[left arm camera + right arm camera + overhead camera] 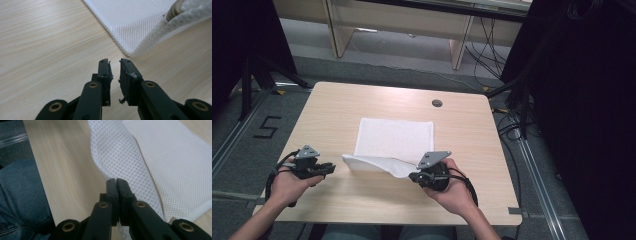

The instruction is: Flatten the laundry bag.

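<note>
Near the desk's [337, 200] front edge, the right gripper [414, 176] has its jaws pinching the white mesh cloth's [394, 137] near right corner, lifted. The left gripper [331, 168], jaws slightly spread and empty, sits just left of the cloth's near left corner; the cloth lies flat toward the desk's centre beyond.

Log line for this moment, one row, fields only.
left hand-held gripper: open, empty, beside cloth corner | right hand-held gripper: shut on white mesh cloth, near edge lifted | wooden table
</note>
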A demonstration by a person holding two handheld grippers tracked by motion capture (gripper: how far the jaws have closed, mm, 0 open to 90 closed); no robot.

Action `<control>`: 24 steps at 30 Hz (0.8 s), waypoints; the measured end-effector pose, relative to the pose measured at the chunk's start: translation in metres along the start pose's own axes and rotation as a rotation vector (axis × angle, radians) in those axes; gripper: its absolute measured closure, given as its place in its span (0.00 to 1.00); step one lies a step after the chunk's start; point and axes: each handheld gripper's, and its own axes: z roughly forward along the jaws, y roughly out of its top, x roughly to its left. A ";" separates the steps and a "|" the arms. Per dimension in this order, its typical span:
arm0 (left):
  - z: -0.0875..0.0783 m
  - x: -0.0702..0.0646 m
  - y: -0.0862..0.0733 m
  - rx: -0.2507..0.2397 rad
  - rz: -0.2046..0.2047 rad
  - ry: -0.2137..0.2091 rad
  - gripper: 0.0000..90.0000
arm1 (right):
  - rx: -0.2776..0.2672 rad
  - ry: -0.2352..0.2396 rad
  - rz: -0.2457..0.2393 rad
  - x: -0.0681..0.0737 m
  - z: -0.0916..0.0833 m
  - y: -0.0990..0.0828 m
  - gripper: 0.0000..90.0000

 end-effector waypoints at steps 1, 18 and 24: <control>0.000 0.000 0.000 0.000 0.001 -0.003 0.87 | -0.003 0.005 0.011 0.000 0.001 -0.001 1.00; 0.002 -0.002 0.001 -0.039 -0.010 0.003 0.84 | 0.062 0.012 0.026 -0.002 0.005 -0.014 1.00; 0.002 -0.003 0.001 -0.049 -0.022 0.007 0.82 | 0.073 0.023 0.042 -0.001 0.009 -0.020 1.00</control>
